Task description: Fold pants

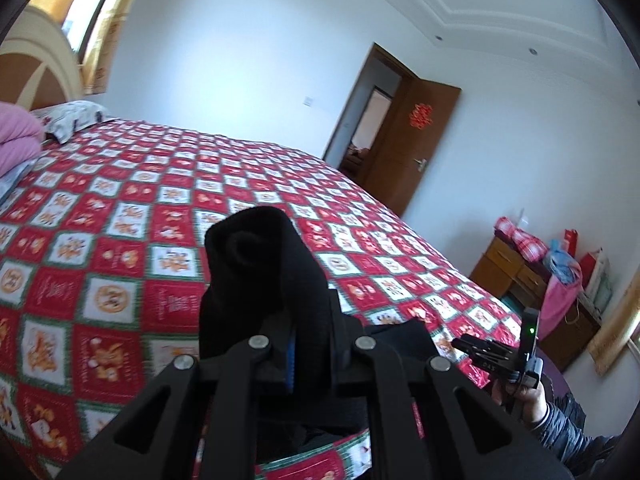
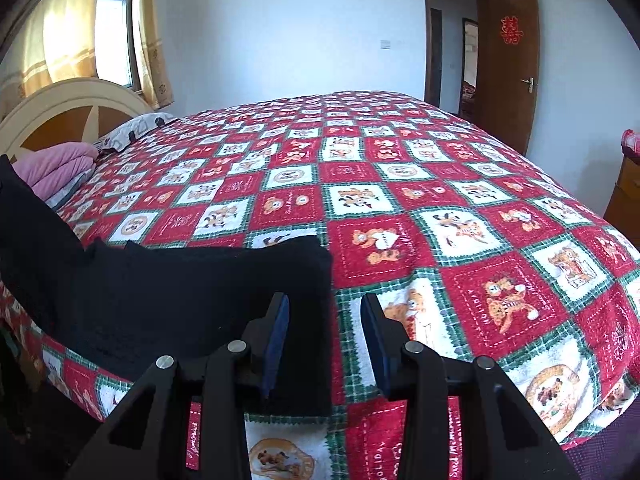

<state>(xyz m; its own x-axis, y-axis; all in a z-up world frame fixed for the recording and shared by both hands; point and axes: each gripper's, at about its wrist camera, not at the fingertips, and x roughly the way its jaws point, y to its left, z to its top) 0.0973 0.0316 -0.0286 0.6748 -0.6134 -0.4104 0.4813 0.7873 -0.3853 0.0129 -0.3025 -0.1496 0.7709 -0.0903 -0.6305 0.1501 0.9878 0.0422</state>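
The black pants (image 2: 180,300) lie on the near left part of the checked red quilt (image 2: 440,208), and one end rises off the bed at the left edge (image 2: 24,220). In the left wrist view a bunch of the black pants (image 1: 256,264) drapes over my left gripper (image 1: 296,320), which is shut on it and held above the quilt (image 1: 120,240). My right gripper (image 2: 326,304) stands open at the pants' right edge, its left finger over the cloth and its right finger over the quilt, with nothing pressed between the pads. The right gripper (image 1: 496,354) also shows, held in a person's hand (image 1: 528,400).
A pink folded blanket (image 2: 60,168) and a pillow (image 2: 132,130) lie by the headboard (image 2: 68,108). A curtained window (image 2: 116,36) is behind it. An open brown door (image 2: 506,68) is at the far right. A wooden dresser (image 1: 512,272) with bags stands beside the bed.
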